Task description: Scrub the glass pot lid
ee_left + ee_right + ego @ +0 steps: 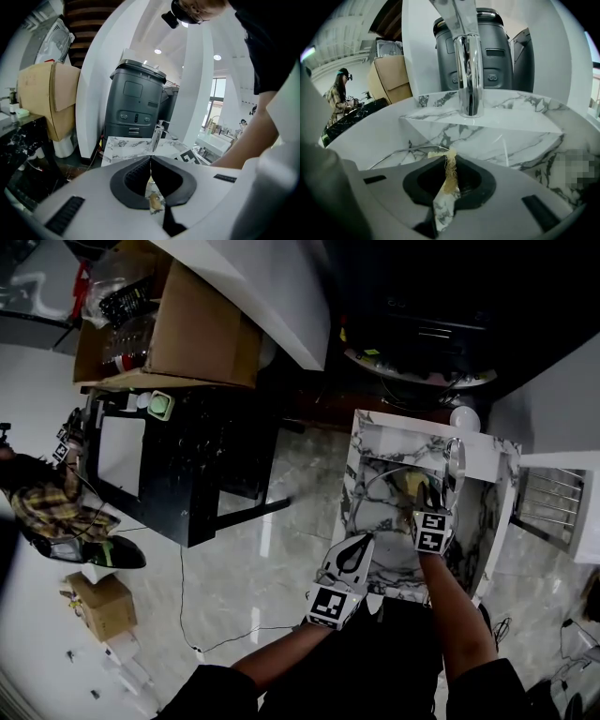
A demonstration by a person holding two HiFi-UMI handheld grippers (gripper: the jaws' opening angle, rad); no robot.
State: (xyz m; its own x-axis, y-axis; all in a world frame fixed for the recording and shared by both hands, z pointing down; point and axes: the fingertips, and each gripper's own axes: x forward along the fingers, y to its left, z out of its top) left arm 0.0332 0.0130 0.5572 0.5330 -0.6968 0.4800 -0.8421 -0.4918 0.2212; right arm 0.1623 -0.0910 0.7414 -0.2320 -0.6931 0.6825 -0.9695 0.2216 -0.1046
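The glass pot lid [380, 486] lies in the marble sink [370, 432]; its metal rim [401, 152] curves just beyond my right jaws. My right gripper [429, 507] is inside the basin, over the lid's right part, shut on a yellow fibrous scrub pad [449, 173] that sticks out past the tips. My left gripper [364, 542] hovers at the sink's front left edge, shut, with nothing between its pads; its tips [151, 157] meet. A small brown thing [154, 201] shows through the gap below them, and I cannot tell what it is.
A chrome faucet [468, 70] stands at the sink's back, right of centre [457, 460]. A dark grey bin [133, 101] rises behind the sink. A black table [197, 465] and a cardboard box [192, 334] are to the left, where a person [47, 507] stands.
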